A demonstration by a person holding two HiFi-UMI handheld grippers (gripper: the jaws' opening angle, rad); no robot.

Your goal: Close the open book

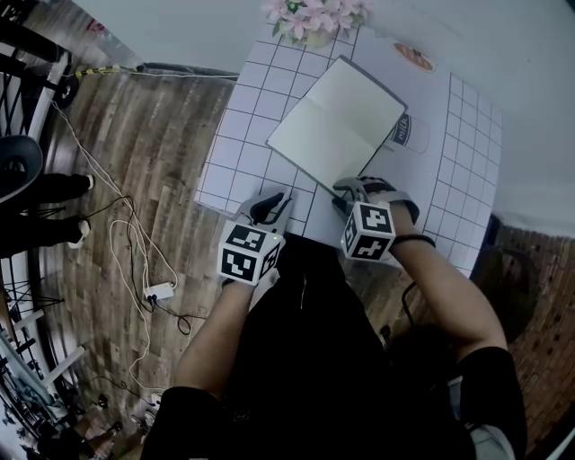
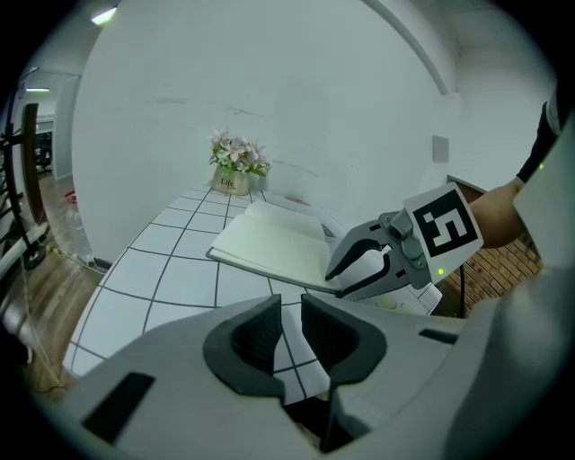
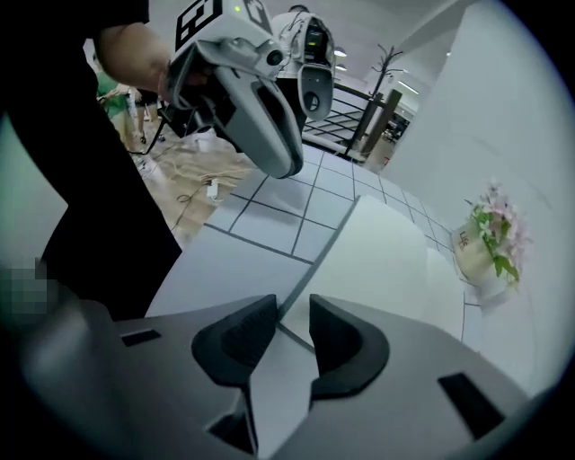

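**Right gripper at the cover's edge, book still lying open**

The open book with blank white pages and a thin dark cover (image 1: 337, 121) lies flat and slantwise on the white table ruled with dark grid lines (image 1: 235, 175). Its far corner points toward a small pot of pink flowers (image 1: 314, 18). Nothing is folded over yet, so the task looks barely begun.

The right gripper (image 1: 358, 191) points steeply down at the book's nearest corner. In the right gripper view its jaws stand a little apart. The cover's dark edge runs into the gap beside one pad, and the pads do not appear to clamp it. The left gripper (image 1: 268, 205) hovers over bare table near the book's near-left edge without touching it. Its jaws are likewise slightly parted, with only tabletop showing between them.

The step in hand, as I judge it, is getting hold of the side of the book nearest the right gripper. To do it well, one jaw should slide under the cover itself before the pads close — not merely under a loose leaf — so the whole side lifts together. The lift should then swing in an arc about the spine. Dragging it sideways would likely skate the book across the smooth table. The left gripper could press the other side down to steady it.
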